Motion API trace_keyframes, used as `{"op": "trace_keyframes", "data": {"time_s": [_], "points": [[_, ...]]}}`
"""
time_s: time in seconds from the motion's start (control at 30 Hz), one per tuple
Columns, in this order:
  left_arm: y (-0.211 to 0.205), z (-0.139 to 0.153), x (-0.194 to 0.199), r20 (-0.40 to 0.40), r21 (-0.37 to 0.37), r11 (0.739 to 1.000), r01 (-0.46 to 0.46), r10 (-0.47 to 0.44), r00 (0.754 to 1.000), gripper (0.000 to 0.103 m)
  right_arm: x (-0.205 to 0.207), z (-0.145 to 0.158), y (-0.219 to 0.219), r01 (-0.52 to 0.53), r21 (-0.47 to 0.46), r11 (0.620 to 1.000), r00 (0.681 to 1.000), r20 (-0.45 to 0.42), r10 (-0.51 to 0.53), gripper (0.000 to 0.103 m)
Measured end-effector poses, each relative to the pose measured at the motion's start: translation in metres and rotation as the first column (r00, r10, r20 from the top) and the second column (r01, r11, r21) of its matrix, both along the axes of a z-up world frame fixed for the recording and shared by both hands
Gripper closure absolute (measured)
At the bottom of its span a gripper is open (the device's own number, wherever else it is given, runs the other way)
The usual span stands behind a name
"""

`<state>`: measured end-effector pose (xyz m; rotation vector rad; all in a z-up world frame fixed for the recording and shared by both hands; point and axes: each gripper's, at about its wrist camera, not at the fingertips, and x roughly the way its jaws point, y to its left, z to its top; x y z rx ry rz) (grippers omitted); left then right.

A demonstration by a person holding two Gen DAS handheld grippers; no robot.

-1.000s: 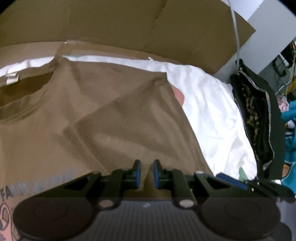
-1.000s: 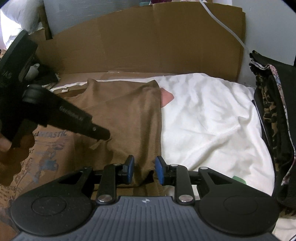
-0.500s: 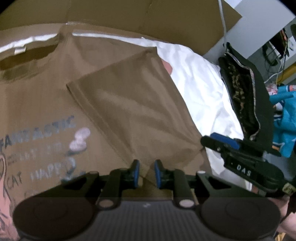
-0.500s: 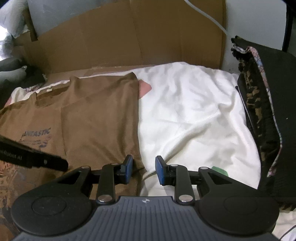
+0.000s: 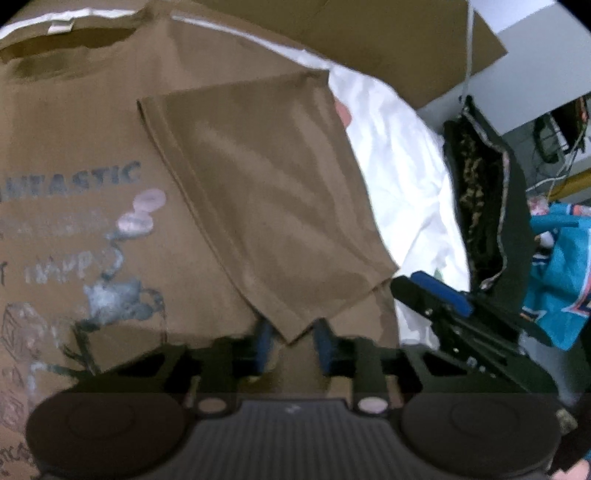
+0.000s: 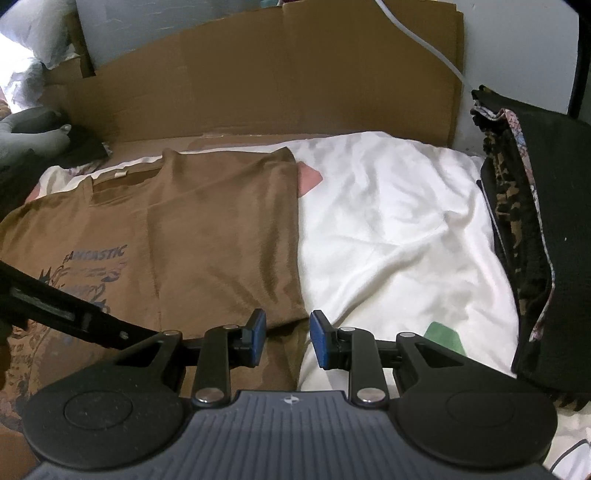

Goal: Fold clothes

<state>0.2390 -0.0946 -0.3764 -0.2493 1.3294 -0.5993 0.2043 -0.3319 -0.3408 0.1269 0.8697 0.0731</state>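
Left wrist view: a brown T-shirt (image 5: 92,155) is lying flat on a white sheet (image 5: 402,173), its neck opening and a small white neck tag (image 5: 61,25) pointing toward the top of the picture. One sleeve (image 5: 269,192) is lying folded inward over the chest, its lower corner hanging just in front of the left gripper (image 5: 291,345). The blue pads are standing apart with that corner reaching down between them; the picture is blurred there, and the cloth is not looking pinched. The chest print is reading "…TASTIC" in grey letters above a faded drawing; the lines below are too blurred to read. The right gripper (image 5: 439,291) is reaching in from the right at the shirt's edge. Brown cardboard (image 5: 369,40) is standing behind the sheet. A pile of dark and leopard-print clothes (image 5: 484,206) is sitting to the right, with a teal garment (image 5: 561,280) beyond it.

Right wrist view: the right gripper (image 6: 284,338) is hovering with its jaws spread over the shirt's (image 6: 221,236) right edge, where brown cloth is meeting the sheet (image 6: 391,221); nothing is being pinched. The print is reading "FANTASTIC". The left gripper's black arm (image 6: 74,314) is crossing the lower left and covering part of the print. A pink patch (image 6: 308,179) is peeking out beside the shoulder. The dark clothes pile (image 6: 543,236) is standing on the right, and a grey cloth (image 6: 33,136) is lying far left.
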Motion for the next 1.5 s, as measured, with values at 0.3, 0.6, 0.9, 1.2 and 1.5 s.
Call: {"op": "trace_keyframes", "data": {"time_s": [0.3, 0.6, 0.9, 1.2, 1.5], "points": [[0.003, 0.001, -0.003, 0.005, 0.007, 1.000, -0.001, 0.001, 1.000, 0.099, -0.006, -0.007, -0.001, -0.008, -0.013, 1.000, 1.000, -0.017, 0.008, 0.070], [-0.001, -0.002, -0.006, 0.016, 0.044, 0.999, 0.030, -0.031, 0.999, 0.101, 0.001, 0.002, 0.000, 0.016, -0.003, 1.000, 1.000, 0.009, -0.016, 0.070], [0.004, 0.003, -0.008, 0.025, 0.072, 0.995, 0.073, -0.075, 0.997, 0.101, 0.011, -0.001, 0.017, 0.000, 0.003, 1.000, 1.000, 0.017, 0.000, 0.070], [0.005, 0.038, 0.013, 0.153, 0.067, 0.996, 0.060, -0.070, 0.986, 0.097, 0.013, -0.008, 0.027, -0.024, -0.019, 1.000, 1.000, 0.003, 0.024, 0.070], [-0.006, 0.010, 0.014, 0.125, 0.085, 0.993, 0.082, -0.092, 0.988, 0.097, 0.016, -0.002, 0.038, -0.061, -0.056, 0.997, 0.997, 0.049, 0.064, 0.070]]}}
